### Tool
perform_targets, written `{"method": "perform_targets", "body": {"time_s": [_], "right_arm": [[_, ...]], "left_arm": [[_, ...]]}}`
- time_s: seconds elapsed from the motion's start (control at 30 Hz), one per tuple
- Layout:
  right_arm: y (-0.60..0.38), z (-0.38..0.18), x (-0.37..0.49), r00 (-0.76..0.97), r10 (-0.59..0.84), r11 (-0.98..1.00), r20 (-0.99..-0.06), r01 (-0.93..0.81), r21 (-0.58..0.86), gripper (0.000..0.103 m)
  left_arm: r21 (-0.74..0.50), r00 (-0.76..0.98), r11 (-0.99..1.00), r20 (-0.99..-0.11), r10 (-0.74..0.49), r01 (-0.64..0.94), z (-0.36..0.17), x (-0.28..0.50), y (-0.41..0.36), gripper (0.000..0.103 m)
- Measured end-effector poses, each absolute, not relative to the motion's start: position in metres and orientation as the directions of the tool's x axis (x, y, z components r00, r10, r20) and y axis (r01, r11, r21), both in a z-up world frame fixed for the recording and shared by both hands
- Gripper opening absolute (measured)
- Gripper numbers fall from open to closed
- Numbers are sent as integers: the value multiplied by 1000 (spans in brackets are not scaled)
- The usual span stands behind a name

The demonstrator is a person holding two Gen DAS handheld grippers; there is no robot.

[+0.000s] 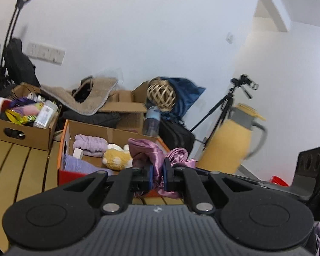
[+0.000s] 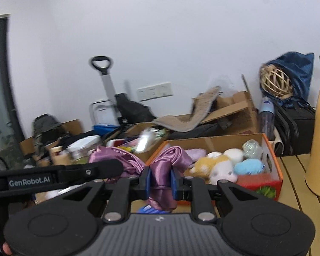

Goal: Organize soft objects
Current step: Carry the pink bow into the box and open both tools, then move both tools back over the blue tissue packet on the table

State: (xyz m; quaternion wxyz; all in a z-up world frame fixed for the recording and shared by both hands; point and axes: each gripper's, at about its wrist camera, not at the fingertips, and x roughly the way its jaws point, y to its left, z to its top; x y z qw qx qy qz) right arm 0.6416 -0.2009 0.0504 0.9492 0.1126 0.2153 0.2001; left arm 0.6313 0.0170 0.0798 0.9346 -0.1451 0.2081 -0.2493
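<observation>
Orange-sided cardboard box of plush toys sat center-right of frame, just beyond both claws. Purple satin cloth spanned left-right between them, probably bunched. Right gripper and left gripper each clenched one end.

White "GenRobot.AI" lettering on black arm of left gripper, lower left of right wrist view. Small pale logo mark on ribbed grey housing, bottom centre of both views; unreadable. Bottle label blurred.
</observation>
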Motion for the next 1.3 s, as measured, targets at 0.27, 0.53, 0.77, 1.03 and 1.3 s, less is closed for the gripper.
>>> {"method": "perform_targets", "body": {"time_s": [0.27,0.53,0.77,1.03,1.3], "right_arm": [[-179,-10,753,811,346,935,-471,-257,244,18],[-164,-54,800,755,294,955,-586,-248,160,27],[-177,-34,773,772,330,944,-544,-288,162,55],[-202,32,716,824,324,946,-465,-297,133,61],[-227,85,614,863,336,941,-377,-321,104,72]], "left_arm": [[-413,746,854,-448,-492,315,26,752,10,9],[-427,711,866,-522,-471,260,-20,791,8,11],[-400,751,879,-488,-445,260,-5,775,10,40],[-291,810,912,-434,-394,288,63,695,31,42],[-188,900,947,-307,-309,261,102,555,60,70]]}}
